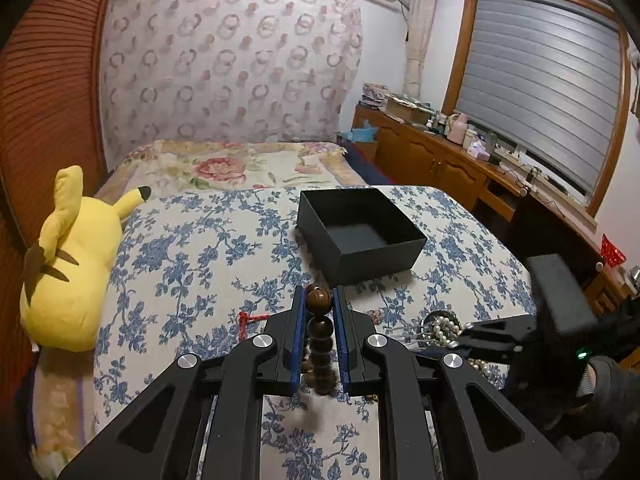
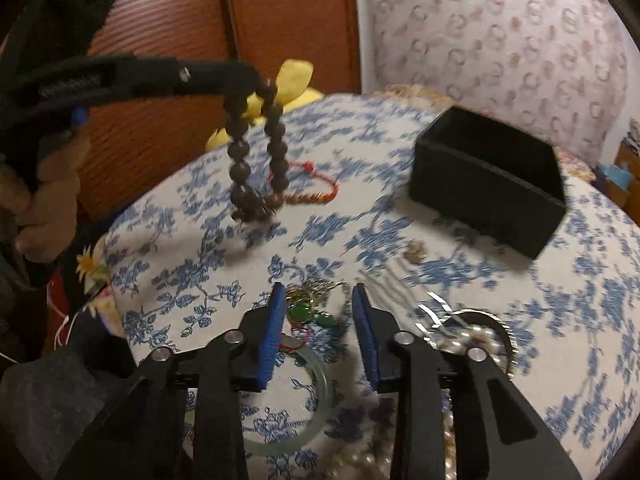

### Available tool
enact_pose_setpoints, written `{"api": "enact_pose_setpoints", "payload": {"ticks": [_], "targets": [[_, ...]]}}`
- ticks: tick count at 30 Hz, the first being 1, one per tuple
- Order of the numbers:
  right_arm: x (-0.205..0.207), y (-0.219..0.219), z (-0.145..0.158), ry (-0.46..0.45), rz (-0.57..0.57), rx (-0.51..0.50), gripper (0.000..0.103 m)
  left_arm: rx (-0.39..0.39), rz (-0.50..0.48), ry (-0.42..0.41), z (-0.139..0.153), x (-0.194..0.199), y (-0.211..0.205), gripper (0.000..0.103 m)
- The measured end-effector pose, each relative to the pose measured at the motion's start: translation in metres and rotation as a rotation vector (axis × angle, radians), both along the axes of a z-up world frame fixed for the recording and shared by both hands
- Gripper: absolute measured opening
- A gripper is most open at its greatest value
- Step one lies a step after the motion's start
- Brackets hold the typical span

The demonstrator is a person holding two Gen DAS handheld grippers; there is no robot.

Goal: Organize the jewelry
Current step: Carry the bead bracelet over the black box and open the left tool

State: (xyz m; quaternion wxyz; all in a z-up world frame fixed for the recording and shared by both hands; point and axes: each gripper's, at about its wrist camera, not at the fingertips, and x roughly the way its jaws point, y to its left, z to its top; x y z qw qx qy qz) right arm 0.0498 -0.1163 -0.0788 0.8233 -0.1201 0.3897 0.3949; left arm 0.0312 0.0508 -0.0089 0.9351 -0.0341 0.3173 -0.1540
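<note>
My left gripper (image 1: 319, 300) is shut on a brown wooden bead bracelet (image 1: 320, 336), which hangs from its tips above the bed; the right wrist view shows the bracelet (image 2: 258, 148) dangling with its lower end near the cloth. An open black box (image 1: 360, 232) sits ahead of it, also seen in the right wrist view (image 2: 488, 184). My right gripper (image 2: 320, 300) is open and empty, low over a green pendant (image 2: 300, 312) in the jewelry pile. A pearl necklace (image 2: 468, 336) lies to its right, and a pale jade bangle (image 2: 320, 400) below it.
A red cord bracelet (image 2: 316, 184) lies on the blue floral cloth (image 1: 200, 264). A yellow plush toy (image 1: 68, 264) lies at the bed's left edge. A wooden cabinet (image 1: 440, 160) with clutter stands at the right under the window.
</note>
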Motion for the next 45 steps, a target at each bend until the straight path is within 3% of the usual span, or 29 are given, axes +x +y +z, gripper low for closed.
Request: {"api": "enact_pose_setpoints", "payload": {"ticks": [7,8,12,36,45], "targets": [[0.002,0.01,-0.006,0.018,0.042,-0.033,0.021,-0.007,0.006,0.008,-0.005,-0.002,0.003,0.012],[0.002,0.012,-0.006,0.017,0.044,-0.036,0.013,-0.007,0.006,0.009,-0.005,-0.002,0.004,0.012],[0.0,0.011,-0.006,0.01,0.054,-0.036,0.008,-0.007,0.004,0.013,-0.006,-0.001,0.004,0.012],[0.023,-0.019,0.023,-0.013,-0.022,0.065,0.003,0.0,-0.006,0.024,-0.012,0.003,-0.001,0.012],[0.06,-0.046,0.049,-0.084,-0.108,0.086,0.003,-0.021,-0.014,-0.037,0.016,0.025,-0.011,0.012]]}}
